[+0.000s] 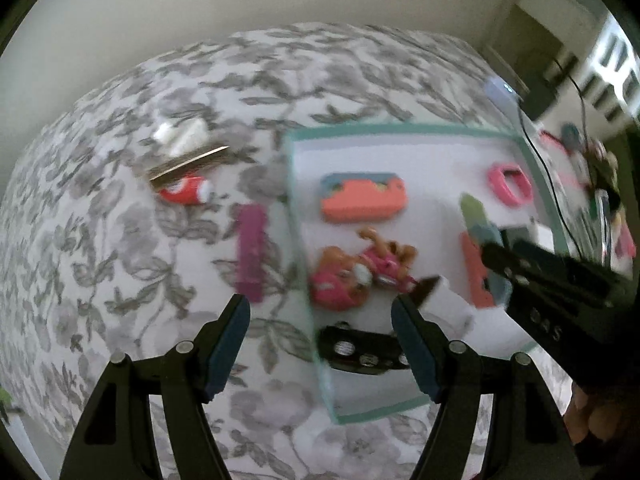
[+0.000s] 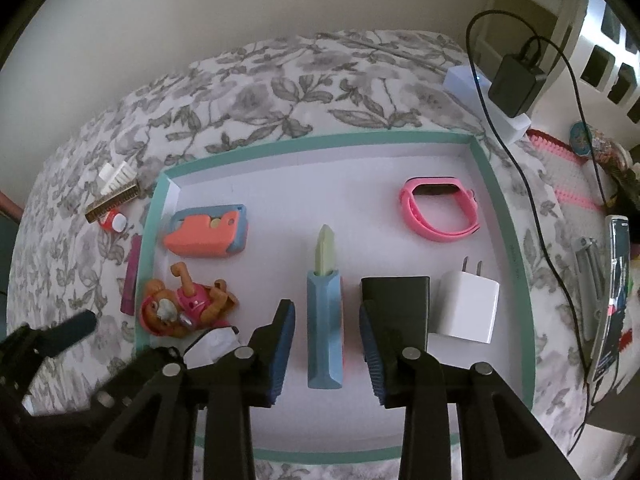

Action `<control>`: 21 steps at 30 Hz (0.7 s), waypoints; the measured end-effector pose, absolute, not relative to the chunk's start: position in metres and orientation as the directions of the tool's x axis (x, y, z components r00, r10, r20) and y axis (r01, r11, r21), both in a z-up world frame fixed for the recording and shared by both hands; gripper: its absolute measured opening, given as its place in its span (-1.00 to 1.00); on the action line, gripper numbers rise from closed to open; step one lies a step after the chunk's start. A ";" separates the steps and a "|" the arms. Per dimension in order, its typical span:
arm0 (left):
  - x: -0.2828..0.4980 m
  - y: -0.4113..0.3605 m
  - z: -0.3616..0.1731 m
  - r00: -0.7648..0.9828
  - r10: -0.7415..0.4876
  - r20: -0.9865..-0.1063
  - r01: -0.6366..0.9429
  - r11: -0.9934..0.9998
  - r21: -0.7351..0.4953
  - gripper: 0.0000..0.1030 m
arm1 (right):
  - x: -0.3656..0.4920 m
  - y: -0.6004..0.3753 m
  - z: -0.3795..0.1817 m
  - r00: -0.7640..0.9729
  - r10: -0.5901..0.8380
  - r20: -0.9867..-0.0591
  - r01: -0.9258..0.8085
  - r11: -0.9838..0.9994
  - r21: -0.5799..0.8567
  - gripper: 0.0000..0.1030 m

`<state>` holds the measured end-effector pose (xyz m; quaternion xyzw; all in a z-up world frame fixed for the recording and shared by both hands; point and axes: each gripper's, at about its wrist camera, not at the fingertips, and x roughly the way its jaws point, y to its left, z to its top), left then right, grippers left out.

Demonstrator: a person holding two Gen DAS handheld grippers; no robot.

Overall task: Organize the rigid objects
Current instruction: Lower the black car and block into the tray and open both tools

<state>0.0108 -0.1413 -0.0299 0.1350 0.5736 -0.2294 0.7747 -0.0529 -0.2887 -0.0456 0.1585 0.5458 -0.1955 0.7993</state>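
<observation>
R hand-held gripper (image 2: 327,344) steep-down, jaws apart – astride blue tool (image 2: 325,320) in tray (image 2: 516,256)

Place: a home, most likely a bedroom.
Surface: soft bedspread (image 2: 280,92) printed with grey leaves and flowers, bulging like a made bed.
Backdrop: plain cream wall (image 2: 240,8) right behind; white panelled door (image 2: 608,64) at the far right.
Household clutter: black charger (image 2: 516,80) with its cable trailing, pink-and-white crocheted piece (image 2: 568,172), toy dog figure (image 2: 184,304) and pink wristwatch (image 2: 438,210) in a teal-rimmed tray (image 2: 320,140).
</observation>
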 end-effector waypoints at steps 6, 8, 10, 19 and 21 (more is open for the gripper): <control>0.032 -0.114 -0.030 0.258 -0.200 -0.945 0.388 0.918 -0.088 0.45 | -0.051 -0.287 -0.048 0.323 -0.146 -0.935 0.474 0.880 0.026 -0.21; 0.036 -0.108 -0.030 0.269 -0.192 -0.944 0.358 0.930 -0.087 0.53 | -0.051 -0.286 -0.048 0.324 -0.155 -0.933 0.475 0.880 0.018 0.09; 0.039 -0.103 -0.030 0.284 -0.176 -0.942 0.332 0.940 -0.076 0.64 | -0.051 -0.286 -0.048 0.325 -0.157 -0.933 0.474 0.880 0.018 0.21; 0.050 -0.083 -0.030 0.330 -0.151 -0.932 0.254 0.965 -0.067 0.86 | -0.049 -0.285 -0.052 0.330 -0.160 -0.930 0.468 0.884 0.013 0.73; 0.052 -0.080 -0.030 0.335 -0.152 -0.930 0.242 0.968 -0.071 0.94 | -0.049 -0.284 -0.052 0.334 -0.163 -0.928 0.465 0.885 0.012 0.84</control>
